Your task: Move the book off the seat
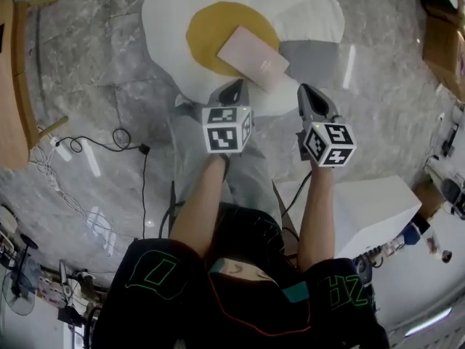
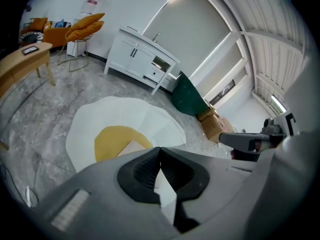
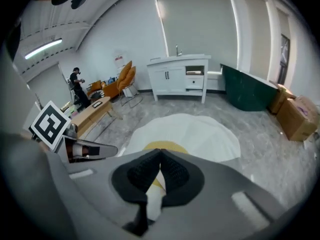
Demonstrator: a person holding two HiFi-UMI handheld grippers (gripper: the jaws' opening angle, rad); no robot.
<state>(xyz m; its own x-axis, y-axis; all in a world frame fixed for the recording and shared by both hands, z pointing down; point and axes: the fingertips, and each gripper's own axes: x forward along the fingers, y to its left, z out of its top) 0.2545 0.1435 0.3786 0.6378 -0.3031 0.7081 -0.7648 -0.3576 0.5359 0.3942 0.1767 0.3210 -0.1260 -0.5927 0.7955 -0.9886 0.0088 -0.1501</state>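
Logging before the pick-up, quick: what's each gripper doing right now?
Left gripper: jaws closed, holding nothing.
Right gripper: jaws closed, holding nothing.

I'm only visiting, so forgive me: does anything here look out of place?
Yes: a pink book lies slantwise on the egg-shaped seat on the floor, partly over its yellow middle. A seat is an odd spot for a book.

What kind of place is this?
Probably a large indoor studio or lounge-like test room: grey marbled floor, a white sink cabinet against the wall, a fried-egg-shaped floor seat with a book on it, and cardboard boxes nearby.
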